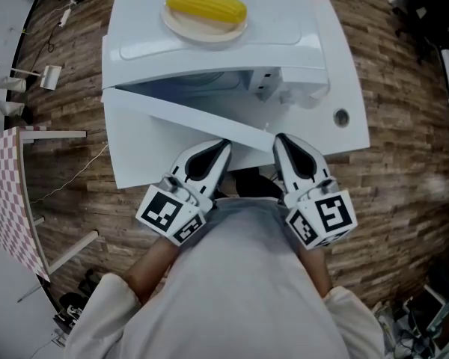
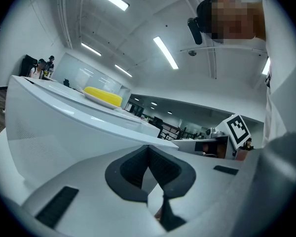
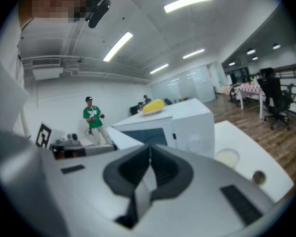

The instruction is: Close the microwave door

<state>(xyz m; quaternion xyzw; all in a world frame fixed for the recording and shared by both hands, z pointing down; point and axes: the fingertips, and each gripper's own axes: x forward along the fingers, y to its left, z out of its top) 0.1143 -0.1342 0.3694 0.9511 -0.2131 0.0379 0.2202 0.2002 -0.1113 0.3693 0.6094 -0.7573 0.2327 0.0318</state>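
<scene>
Corn (image 1: 206,6) on plate (image 1: 202,30) atop microwave (image 1: 283,15)

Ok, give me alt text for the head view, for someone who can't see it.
Seen from above, a white microwave on a white table has its door swung partly open toward the person. The left gripper and right gripper point at its near edge, jaws together, holding nothing. A corn cob lies on a plate on top.
</scene>
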